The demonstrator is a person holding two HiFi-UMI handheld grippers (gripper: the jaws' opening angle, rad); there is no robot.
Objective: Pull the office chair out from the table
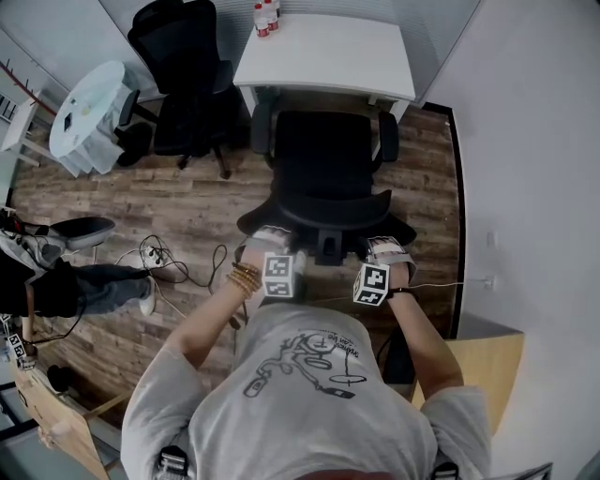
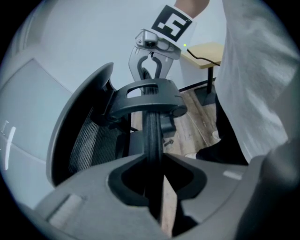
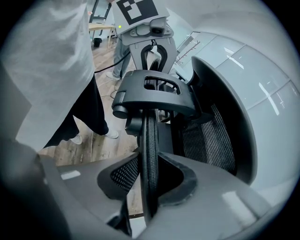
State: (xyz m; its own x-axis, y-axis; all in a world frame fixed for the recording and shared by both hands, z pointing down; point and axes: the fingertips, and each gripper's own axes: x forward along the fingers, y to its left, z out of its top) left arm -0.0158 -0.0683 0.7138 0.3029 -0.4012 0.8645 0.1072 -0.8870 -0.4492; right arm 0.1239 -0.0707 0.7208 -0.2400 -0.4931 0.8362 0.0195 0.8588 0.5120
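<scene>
A black office chair stands with its seat just in front of the white table, its back toward me. My left gripper is shut on the left part of the mesh backrest's top rim. My right gripper is shut on the right part. In the left gripper view the thin rim runs straight between the left gripper's pads, with the right gripper clamped farther along. The right gripper view mirrors this: the rim sits pinched in the right gripper, and the left gripper is beyond.
A second black chair and a round white table stand at the left. Cables lie on the wood floor, and a seated person's legs are at the left. A wooden desk is at my right, and bottles stand on the white table.
</scene>
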